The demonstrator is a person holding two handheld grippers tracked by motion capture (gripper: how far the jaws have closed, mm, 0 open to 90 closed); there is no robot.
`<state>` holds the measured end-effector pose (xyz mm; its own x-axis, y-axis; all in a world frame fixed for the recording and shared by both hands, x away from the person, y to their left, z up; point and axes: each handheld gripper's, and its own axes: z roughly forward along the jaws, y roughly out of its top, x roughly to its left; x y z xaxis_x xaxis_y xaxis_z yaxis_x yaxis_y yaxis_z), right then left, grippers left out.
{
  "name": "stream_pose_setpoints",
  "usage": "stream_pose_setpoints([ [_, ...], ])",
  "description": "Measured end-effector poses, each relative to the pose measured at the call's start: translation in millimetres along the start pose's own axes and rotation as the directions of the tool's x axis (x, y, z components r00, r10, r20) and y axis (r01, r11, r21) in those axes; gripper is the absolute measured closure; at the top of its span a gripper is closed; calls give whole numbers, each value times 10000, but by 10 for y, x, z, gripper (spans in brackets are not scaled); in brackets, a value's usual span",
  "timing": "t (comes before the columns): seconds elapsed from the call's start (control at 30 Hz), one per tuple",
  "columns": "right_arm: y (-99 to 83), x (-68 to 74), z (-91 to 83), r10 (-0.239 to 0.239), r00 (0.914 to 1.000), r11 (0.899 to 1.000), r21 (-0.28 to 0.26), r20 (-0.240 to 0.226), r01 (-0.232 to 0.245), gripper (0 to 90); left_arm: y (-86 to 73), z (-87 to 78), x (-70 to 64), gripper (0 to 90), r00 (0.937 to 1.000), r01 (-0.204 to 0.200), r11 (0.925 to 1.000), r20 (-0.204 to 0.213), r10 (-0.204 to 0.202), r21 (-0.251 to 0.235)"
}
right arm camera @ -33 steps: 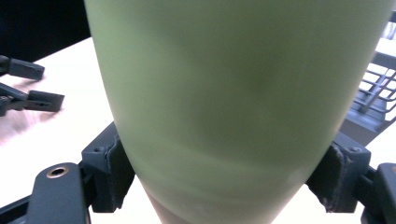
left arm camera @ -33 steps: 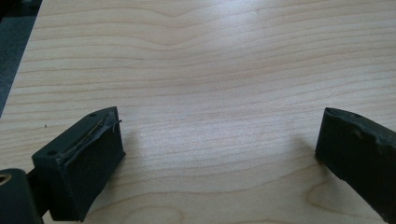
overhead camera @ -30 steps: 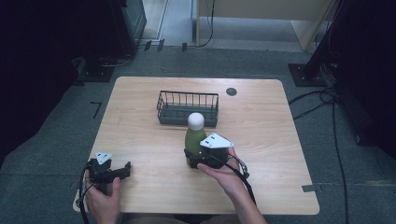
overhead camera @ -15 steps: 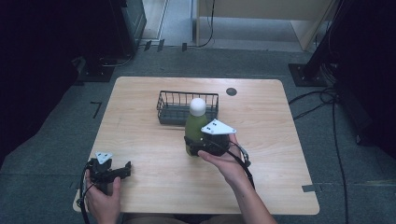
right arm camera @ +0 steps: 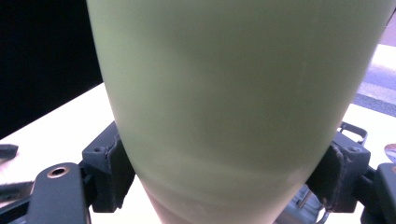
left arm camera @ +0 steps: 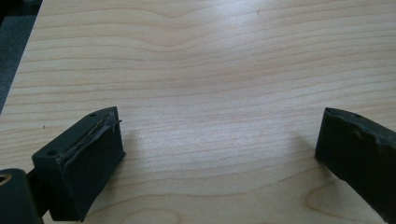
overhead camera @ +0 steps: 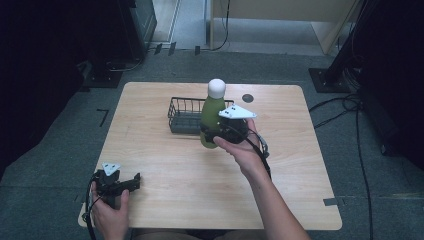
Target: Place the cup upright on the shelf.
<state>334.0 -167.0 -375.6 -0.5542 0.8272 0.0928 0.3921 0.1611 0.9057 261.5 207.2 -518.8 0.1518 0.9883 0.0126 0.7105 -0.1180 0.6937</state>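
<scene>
A green bottle (overhead camera: 212,117) with a white cap stands upright in the air, held by my right gripper (overhead camera: 216,134), which is shut on its lower body. Close up in the right gripper view, the bottle (right arm camera: 233,93) sits between both pads. It hangs just in front of a black wire basket (overhead camera: 182,116) on the table's far half. My left gripper (overhead camera: 129,183) rests near the front left corner of the wooden table (overhead camera: 165,170), open with bare wood between its jaws (left arm camera: 219,154).
A small dark round spot (overhead camera: 247,98) marks the table beyond the bottle. Cables and black stands lie on the grey floor to the right. The person's forearm crosses the table's front right part.
My right gripper has lifted the bottle and carried it away from the person toward the basket. The left gripper has stayed put.
</scene>
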Motion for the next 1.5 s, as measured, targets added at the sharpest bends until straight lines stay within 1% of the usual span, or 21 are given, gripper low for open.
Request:
stream_pose_setpoints([
  [0.1, 71, -80, 53, 133, 9998, 9999, -1, 165, -133, 204, 0, 0, 0, 12, 10000, 1, 10000, -1, -1, -3],
  [0.3, 159, -153, 98, 158, 9992, 9999, -22, 359, -157, 203, 0, 0, 0, 12, 10000, 1, 10000, 0, -1, -2],
  [0.37, 212, -191, 116, 200, 9988, 9997, -150, 445, -193, 203, 0, 0, 0, 12, 10000, 0, 10000, 0, 0, -1],
  [0.53, 273, -244, 141, 293, 9983, 9993, -244, 497, -281, 204, 0, 0, 0, 12, 10000, 1, 10000, 1, -1, 1],
  [0.6, 303, -262, 157, 278, 9982, 9994, -209, 526, -267, 204, 0, 0, 0, 12, 10000, 3, 10000, -1, -3, -1],
  [0.63, 332, -274, 175, 151, 9982, 9997, -192, 588, -140, 204, 0, 0, 0, 12, 10000, 1, 10000, -1, -1, -2],
  [0.7, 345, -277, 181, 147, 9980, 9997, -201, 614, -135, 204, 0, 1, 0, 12, 10000, -1, 10000, -2, 1, -5],
  [0.8, 387, -293, 183, 284, 9979, 9992, -293, 589, -267, 204, 0, 1, 0, 12, 10000, 4, 10000, -1, -4, -6],
  [0.83, 419, -308, 172, 419, 9976, 9984, -409, 548, -396, 204, 0, 1, 0, 12, 10000, 3, 10000, -3, -3, -9],
  [0.97, 487, -337, 159, 519, 9968, 9970, -599, 612, -482, 204, 0, 2, -1, 12, 10000, 22, 10000, -3, -22, -18],
  [1.1, 527, -359, 191, 420, 9962, 9974, -621, 768, -373, 204, 0, 1, -1, 12, 10000, 6, 10000, -2, -6, -14],
  [1.23, 552, -401, 268, 114, 9948, 9984, -556, 1007, -58, 203, 0, 1, -1, 12, 10000, 10, 10000, -4, -10, -13],
  [1.4, 577, -468, 340, 284, 9921, 9978, -630, 1219, -208, 204, -1, 1, -1, 12, 10000, 17, 10000, 3, -17, -12],
  [1.43, 583, -488, 362, 263, 9916, 9969, -768, 1264, -166, 204, 0, 1, -1, 12, 10000, 12, 10000, 3, -12, -5],
  [1.5, 584, -508, 392, 195, 9913, 9967, -810, 1304, -90, 203, 0, 0, 0, 12, 10000, -1, 10000, 4, 1, 5],
])
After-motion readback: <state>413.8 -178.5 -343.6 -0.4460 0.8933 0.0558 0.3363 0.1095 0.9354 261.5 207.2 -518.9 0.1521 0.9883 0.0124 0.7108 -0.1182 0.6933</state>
